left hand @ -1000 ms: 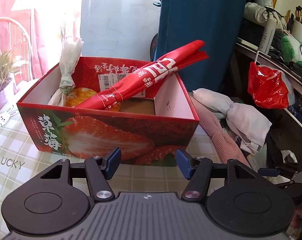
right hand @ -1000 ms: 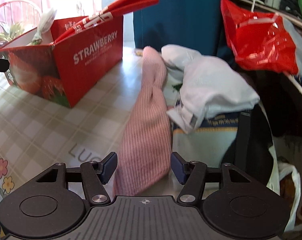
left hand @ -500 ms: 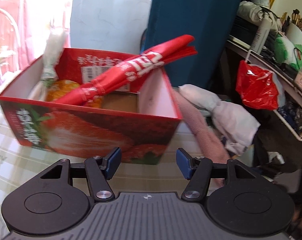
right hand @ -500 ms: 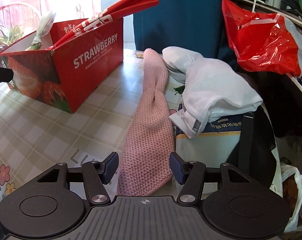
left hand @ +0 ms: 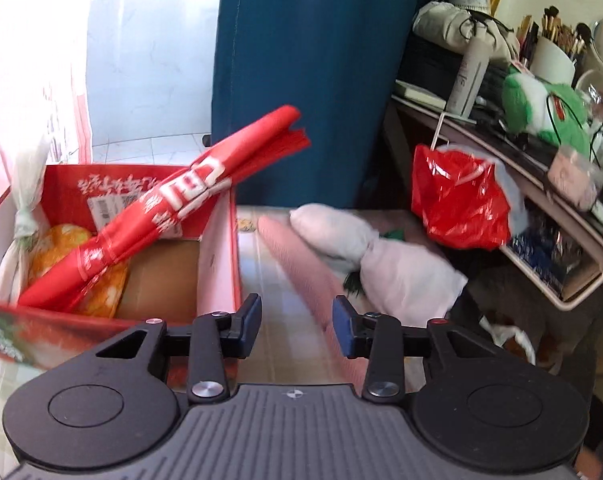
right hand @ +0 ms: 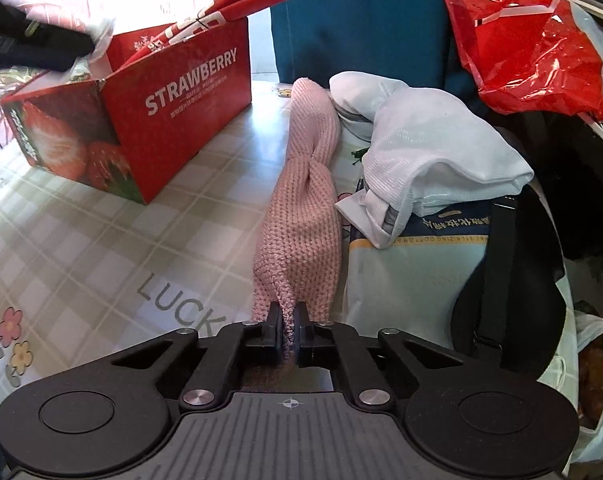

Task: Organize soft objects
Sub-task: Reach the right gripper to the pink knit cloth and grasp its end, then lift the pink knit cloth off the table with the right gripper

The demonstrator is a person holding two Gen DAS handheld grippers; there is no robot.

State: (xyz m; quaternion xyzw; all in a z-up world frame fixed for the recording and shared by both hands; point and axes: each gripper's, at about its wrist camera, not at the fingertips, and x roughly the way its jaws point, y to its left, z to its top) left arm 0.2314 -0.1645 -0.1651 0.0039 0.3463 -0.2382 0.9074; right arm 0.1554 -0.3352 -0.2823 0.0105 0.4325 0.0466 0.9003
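A pink knitted cloth [right hand: 307,208] lies twisted on the checked tablecloth [right hand: 81,248]; it also shows in the left wrist view [left hand: 301,268]. My right gripper [right hand: 288,332] is shut on its near end. A white bundled cloth [right hand: 425,152] lies beside it on the right, seen in the left wrist view [left hand: 365,248] too. The red strawberry box [right hand: 173,112] stands to the left and holds a rolled red cloth [left hand: 173,208], an orange item [left hand: 81,272] and a tied white bag [left hand: 25,200]. My left gripper [left hand: 297,326] is open and empty, above the box's right wall.
A red plastic bag [right hand: 529,48] hangs from a cluttered shelf [left hand: 541,184] on the right. A white-and-blue package [right hand: 413,264] and a black strap [right hand: 497,260] lie under the white cloth. A blue curtain [left hand: 313,80] hangs behind the table.
My right gripper has closed on the near end of the pink knitted cloth. My left gripper has moved right and forward, over the box's right wall.
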